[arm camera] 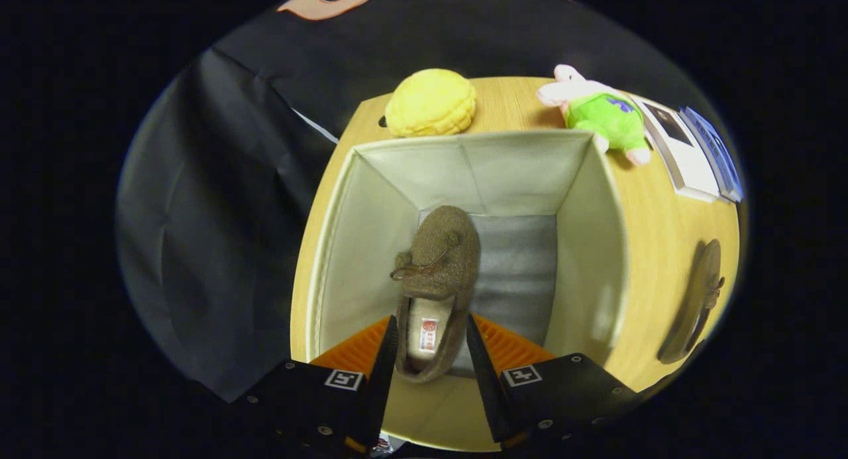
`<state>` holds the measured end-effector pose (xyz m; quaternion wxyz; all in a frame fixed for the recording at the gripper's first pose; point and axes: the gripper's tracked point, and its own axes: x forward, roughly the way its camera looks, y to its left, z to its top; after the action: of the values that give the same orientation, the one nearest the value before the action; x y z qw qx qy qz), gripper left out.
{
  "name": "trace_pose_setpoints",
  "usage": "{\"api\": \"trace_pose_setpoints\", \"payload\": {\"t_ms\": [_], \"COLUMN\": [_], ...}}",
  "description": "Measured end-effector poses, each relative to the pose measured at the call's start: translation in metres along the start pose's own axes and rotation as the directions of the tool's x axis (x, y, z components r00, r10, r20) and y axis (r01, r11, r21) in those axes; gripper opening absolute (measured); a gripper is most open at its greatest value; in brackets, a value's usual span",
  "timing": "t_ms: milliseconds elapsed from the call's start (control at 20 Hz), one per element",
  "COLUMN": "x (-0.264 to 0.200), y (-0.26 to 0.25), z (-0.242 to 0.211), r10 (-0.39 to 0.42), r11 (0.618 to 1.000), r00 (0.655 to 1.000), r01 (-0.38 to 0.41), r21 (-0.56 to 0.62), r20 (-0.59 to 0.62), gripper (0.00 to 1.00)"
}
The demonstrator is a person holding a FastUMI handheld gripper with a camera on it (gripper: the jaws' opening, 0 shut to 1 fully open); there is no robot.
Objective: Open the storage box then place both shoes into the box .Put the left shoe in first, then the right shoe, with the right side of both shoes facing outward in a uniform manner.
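Gripper view, looking down from above: your gripper (430,353) hangs over the wooden table (669,260), which carries everything else. Largest on it is the open storage box (344,247), a pale fabric cube with a grey floor. Inside lies 1 brown shoe (440,267), a fuzzy slipper with a small bow, its toe pointing toward the far wall and its heel toward you. Your 2 fingers (383,359) straddle that heel; each sits just beside the slipper's side, but you cannot tell from this angle whether they press on it or merely flank it. The second shoe (695,306) rests on the table to the right of the box, well apart from the fingers. Beyond the box's far wall you see a yellow plush bun (430,102) and, to its right, a pink plush toy in green (599,114). Beside that toy lies a stack of booklets (695,154).
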<state>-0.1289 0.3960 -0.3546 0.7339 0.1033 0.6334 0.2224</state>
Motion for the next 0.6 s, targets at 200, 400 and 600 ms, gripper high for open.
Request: {"api": "trace_pose_setpoints", "payload": {"t_ms": [200,400,600], "x": [-0.060,-0.097,-0.111], "y": [-0.030,-0.105,-0.178], "z": [0.004,0.011,-0.005], "r10": [0.024,-0.046,-0.095], "r11": [0.999,0.998,0.995], "r00": [0.996,0.979,0.969], "r01": [-0.021,0.051,0.088], "r21": [-0.041,-0.022,0.040], "r20": [0.090,0.197,0.227], "gripper": [0.75,0.86,0.92]}}
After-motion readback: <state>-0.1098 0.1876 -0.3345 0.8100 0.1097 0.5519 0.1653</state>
